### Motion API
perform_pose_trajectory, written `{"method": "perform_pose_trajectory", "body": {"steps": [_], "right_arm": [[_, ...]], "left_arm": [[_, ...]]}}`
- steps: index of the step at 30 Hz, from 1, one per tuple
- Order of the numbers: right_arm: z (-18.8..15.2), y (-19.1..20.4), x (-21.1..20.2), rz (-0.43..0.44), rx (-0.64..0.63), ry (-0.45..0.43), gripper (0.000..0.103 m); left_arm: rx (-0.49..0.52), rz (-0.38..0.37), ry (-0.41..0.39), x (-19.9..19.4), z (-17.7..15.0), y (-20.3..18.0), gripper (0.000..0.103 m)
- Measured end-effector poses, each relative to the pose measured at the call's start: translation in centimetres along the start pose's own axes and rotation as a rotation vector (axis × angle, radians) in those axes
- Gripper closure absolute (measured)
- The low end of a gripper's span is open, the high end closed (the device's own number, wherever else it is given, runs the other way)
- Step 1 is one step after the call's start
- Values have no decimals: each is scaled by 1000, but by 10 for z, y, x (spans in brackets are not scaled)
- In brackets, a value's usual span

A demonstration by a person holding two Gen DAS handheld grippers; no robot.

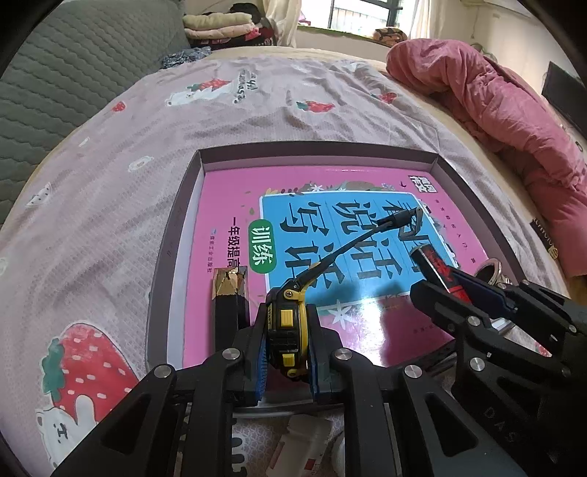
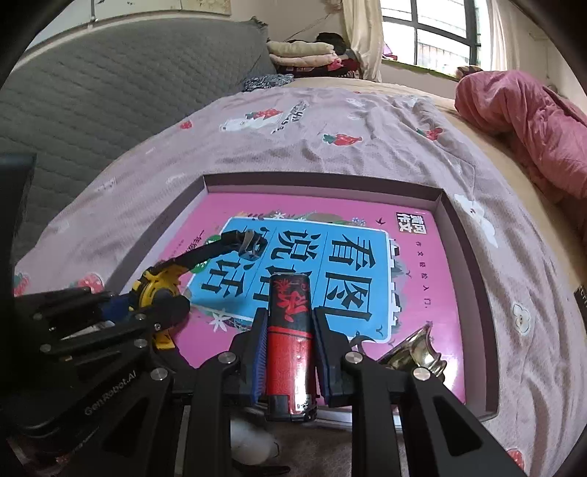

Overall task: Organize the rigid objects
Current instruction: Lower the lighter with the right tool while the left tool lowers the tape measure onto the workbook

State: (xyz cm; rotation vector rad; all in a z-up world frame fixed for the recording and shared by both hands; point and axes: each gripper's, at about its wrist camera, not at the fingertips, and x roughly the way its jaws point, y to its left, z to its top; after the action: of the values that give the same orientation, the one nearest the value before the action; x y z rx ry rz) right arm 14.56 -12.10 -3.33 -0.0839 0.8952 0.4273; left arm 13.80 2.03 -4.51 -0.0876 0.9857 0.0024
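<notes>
tape measure (image 1: pixel 285 330): yellow-black | tube (image 2: pixel 290 337): red-black | book (image 2: pixel 330 257): pink, blue panel | bedsheet (image 1: pixel 110 183): mauve, strawberries

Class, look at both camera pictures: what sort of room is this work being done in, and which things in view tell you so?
Most likely a bedroom. The work goes on over a bed spread with a strawberry-print sheet, a pink quilt lies bunched at one side, and a grey padded headboard stands behind, with folded bedding near the window.

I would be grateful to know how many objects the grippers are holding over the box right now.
2. A yellow tape measure sits in the left hand-held gripper; a red-and-black cylinder sits in the right hand-held gripper.
</notes>
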Motion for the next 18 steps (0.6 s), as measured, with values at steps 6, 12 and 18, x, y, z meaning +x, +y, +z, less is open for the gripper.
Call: {"method": "perform_pose_trajectory", "body": {"steps": [6, 12, 18], "right_arm": [[-6, -11, 5, -38, 26, 35, 81], [-9, -16, 4, -43, 30, 39, 81], [-11, -16, 3, -26, 30, 42, 81]], "left_arm": [[4, 4, 21, 4, -2, 1, 86], [4, 3, 39, 8, -1, 0, 85], [5, 7, 55, 9, -1, 1, 83]]}}
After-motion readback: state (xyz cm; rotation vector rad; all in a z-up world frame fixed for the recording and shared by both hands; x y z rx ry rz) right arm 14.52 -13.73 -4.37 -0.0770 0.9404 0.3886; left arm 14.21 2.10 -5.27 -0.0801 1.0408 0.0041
